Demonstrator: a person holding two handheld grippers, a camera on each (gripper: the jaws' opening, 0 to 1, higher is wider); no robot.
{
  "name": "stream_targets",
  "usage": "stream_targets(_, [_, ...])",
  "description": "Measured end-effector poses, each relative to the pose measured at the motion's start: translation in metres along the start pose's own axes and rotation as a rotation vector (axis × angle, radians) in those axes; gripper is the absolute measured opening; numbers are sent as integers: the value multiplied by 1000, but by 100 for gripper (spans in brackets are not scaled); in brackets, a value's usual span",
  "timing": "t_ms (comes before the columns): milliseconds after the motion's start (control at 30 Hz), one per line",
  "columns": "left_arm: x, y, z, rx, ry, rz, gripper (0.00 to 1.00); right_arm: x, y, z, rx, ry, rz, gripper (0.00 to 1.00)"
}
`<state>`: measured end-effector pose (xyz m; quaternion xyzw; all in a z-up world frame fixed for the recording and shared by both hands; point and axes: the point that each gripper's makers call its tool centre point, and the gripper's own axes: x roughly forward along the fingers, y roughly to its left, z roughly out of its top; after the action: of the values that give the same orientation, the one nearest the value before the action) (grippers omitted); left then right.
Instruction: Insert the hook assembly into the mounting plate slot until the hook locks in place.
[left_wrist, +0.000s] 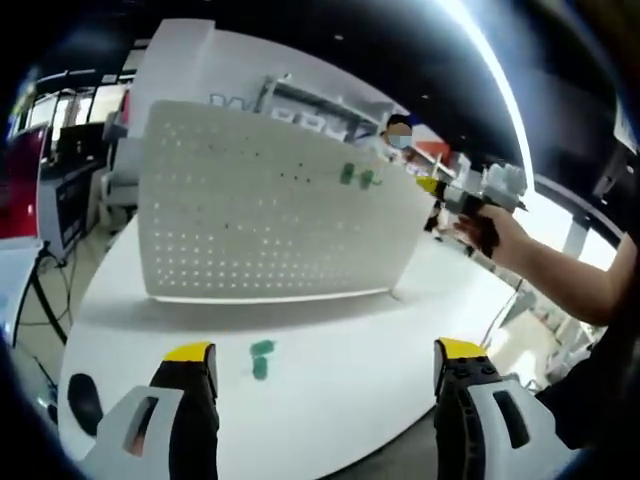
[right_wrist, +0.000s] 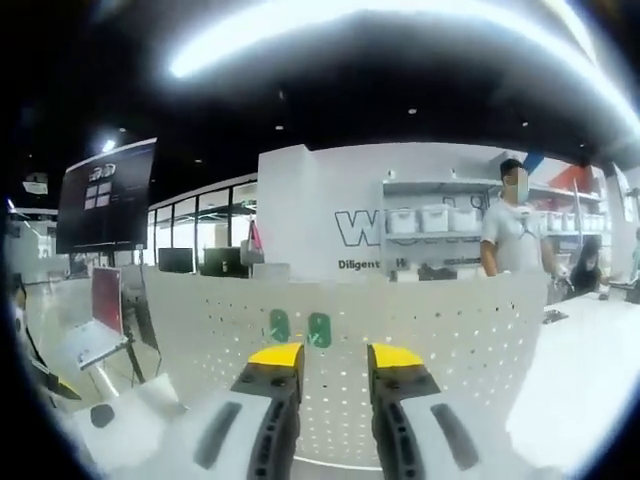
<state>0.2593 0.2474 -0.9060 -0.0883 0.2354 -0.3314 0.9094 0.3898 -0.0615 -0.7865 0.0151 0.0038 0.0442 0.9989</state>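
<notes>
1. On the white table, seen in the left gripper view, a small green hook lies flat, between the jaws and a little past their tips.
2. Its long side points away toward the board. The left gripper has its jaws wide apart and holds nothing. It looks like the nearer one to this hook.
3. Two more green hooks sit high on the standing board. The right gripper is up near them, in a hand.
4. Up close in the right gripper view, the right gripper has a small gap between its jaws and holds nothing. The two hooks sit on the board just above the tips.
</notes>
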Motion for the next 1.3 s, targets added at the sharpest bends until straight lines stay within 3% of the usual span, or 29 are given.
stream_targets(267, [-6,-3,-8,1,20,11,90,-26,8,-31,-13,77,50,25])
stream_targets(400, [-9,-3,-15,-5,38,19,90,-41,18,-55,-8,143,87,26])
stream_targets(933, [-16,-3,-41,-19,98,57,90,-100,82,-140,8,343,253,28])
stream_targets(1300, [-19,-3,-64,-48,168,65,91,-138,108,-180,35,451,314,28])
